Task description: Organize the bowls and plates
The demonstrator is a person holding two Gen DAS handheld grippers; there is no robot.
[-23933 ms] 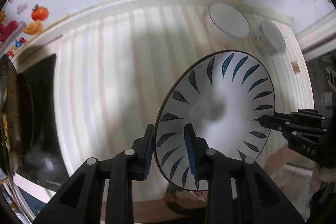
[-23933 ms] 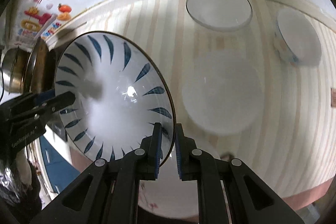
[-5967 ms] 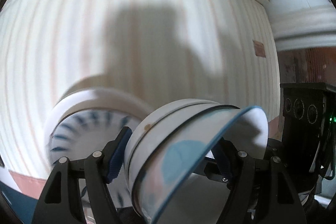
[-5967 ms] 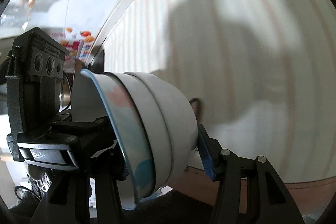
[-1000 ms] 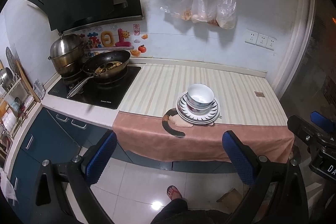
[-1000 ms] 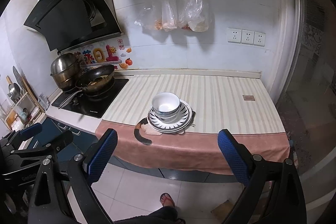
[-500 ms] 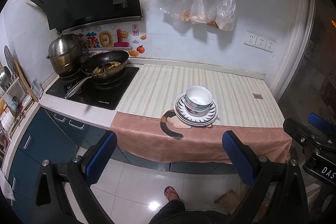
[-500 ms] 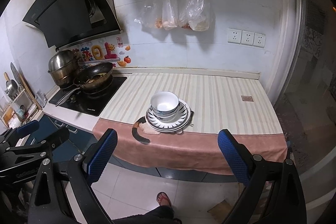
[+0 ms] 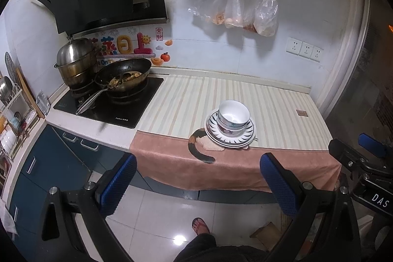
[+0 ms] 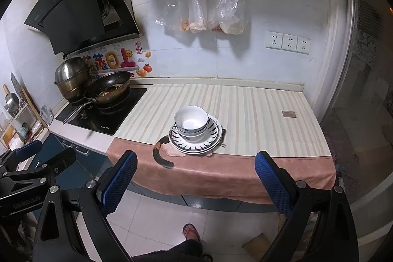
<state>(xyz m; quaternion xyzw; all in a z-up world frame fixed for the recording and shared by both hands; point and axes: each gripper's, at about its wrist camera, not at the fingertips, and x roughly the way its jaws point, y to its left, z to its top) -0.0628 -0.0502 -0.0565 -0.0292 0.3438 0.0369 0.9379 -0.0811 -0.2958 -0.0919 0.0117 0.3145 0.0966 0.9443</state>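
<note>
The left gripper [image 9: 199, 178] stands wide, its blue pads [image 9: 115, 182] far apart with nothing between them, and the right gripper [image 10: 196, 178] is just as wide and just as empty. Both are held out over the tiled floor, well apart from the counter [image 9: 275, 112], where a second ago they were a touch closer; the stack looks slightly smaller in both views now, so the person is backing away. Six seconds ago the two grippers carried the nested bowls between them; now those bowls [image 9: 232, 117] sit inside the blue-patterned plates [image 9: 248, 135], all in one pile near the front edge of the striped counter, just above the pink cloth [image 9: 235, 171] that hangs over the front. The pile rests partly on a small cat-shaped mat [image 9: 200, 147].

Farther left, a pan [image 9: 125, 76] of food and a steel pot [image 9: 73, 63] stand on the stove. No other dishes show on the counter, so the gathering seems finished, and the retreat with empty grippers suggests the task is done.
</note>
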